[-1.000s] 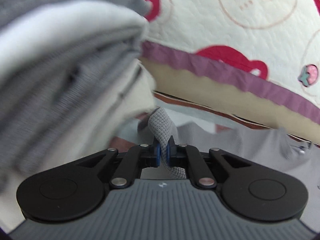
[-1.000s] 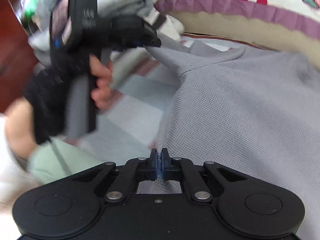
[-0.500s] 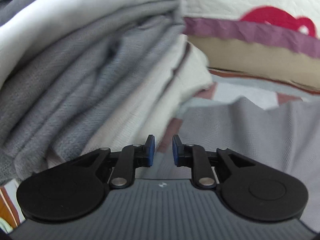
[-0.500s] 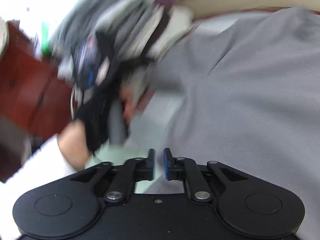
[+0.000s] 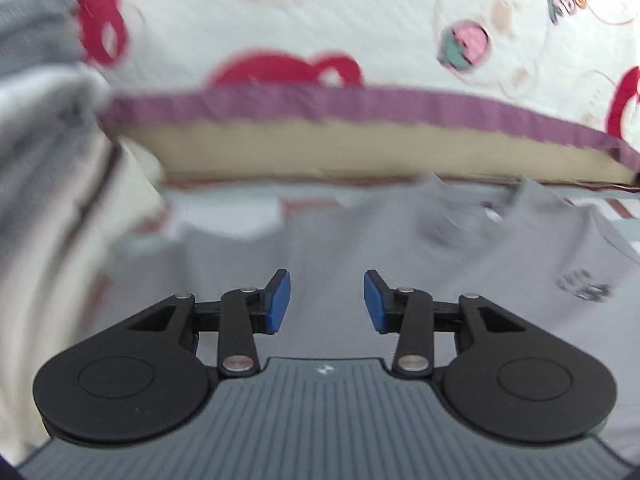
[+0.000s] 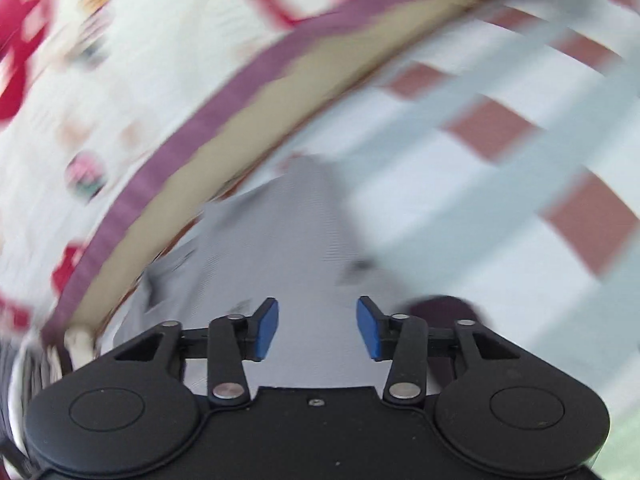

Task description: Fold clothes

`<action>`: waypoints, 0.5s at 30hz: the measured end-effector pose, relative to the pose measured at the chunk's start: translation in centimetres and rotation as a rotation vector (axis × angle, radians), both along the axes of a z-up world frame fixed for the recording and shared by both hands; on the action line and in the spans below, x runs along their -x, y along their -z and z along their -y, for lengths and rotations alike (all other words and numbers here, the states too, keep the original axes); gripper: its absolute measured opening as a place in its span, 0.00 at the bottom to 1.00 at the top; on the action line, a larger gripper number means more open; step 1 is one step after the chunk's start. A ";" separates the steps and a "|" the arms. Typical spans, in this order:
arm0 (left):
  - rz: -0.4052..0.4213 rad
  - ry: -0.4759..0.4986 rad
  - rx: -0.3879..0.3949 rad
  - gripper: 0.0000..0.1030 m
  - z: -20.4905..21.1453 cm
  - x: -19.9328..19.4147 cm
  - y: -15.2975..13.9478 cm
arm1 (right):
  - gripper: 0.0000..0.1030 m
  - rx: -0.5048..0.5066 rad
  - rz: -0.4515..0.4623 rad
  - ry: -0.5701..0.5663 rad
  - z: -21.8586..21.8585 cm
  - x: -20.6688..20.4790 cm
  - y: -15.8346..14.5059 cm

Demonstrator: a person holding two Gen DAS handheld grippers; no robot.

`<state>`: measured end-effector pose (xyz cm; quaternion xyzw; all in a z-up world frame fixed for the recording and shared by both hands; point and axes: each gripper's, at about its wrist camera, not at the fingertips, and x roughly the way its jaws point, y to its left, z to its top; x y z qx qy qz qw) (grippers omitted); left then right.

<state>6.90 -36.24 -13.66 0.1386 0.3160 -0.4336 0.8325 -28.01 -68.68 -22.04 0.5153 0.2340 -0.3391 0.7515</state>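
Both jaws spread, holding nothing: left gripper (image 5: 326, 302) and right gripper (image 6: 317, 328) hover over the grey shirt (image 5: 420, 280), which lies spread ahead of them on the checked sheet (image 6: 500, 160). Likely regrasping; pinch one fabric layer near an edge, both sides level.

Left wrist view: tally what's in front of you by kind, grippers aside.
Spread grey knit shirt: 1
Stack of folded grey and cream clothes: 1
Cartoon-print quilt with purple trim: 1
Checked red and white sheet: 1
Total: 4
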 end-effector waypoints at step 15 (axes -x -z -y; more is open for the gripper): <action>-0.012 0.145 -0.126 0.40 5.8 3.9 2.4 | 0.60 -0.391 0.250 0.094 3.5 -1.5 8.6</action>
